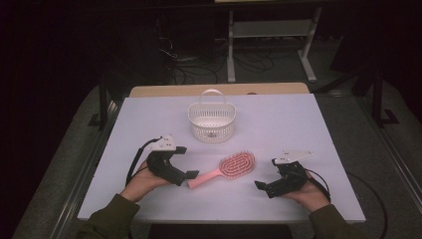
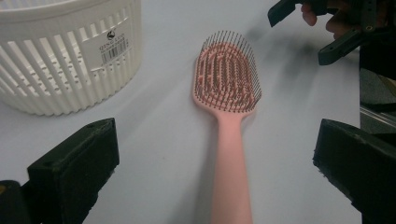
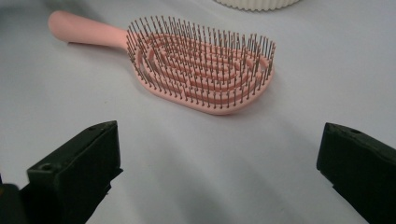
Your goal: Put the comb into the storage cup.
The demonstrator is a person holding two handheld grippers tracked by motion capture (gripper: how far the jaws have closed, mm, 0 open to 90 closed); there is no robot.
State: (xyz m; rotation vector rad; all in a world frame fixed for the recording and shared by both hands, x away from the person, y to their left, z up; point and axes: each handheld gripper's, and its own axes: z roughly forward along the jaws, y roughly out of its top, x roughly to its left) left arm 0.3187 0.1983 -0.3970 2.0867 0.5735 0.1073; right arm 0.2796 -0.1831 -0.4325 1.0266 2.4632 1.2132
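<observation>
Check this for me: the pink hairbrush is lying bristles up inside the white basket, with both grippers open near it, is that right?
Not quite. The pink hairbrush lies bristles up on the table, in front of the white basket, not inside it; the high view shows this. The rest holds: the left gripper and right gripper are both open near it.

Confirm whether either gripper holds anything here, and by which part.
Nothing is held. Both the left gripper and right gripper have open jaws; the pink hairbrush lies free on the table.
</observation>
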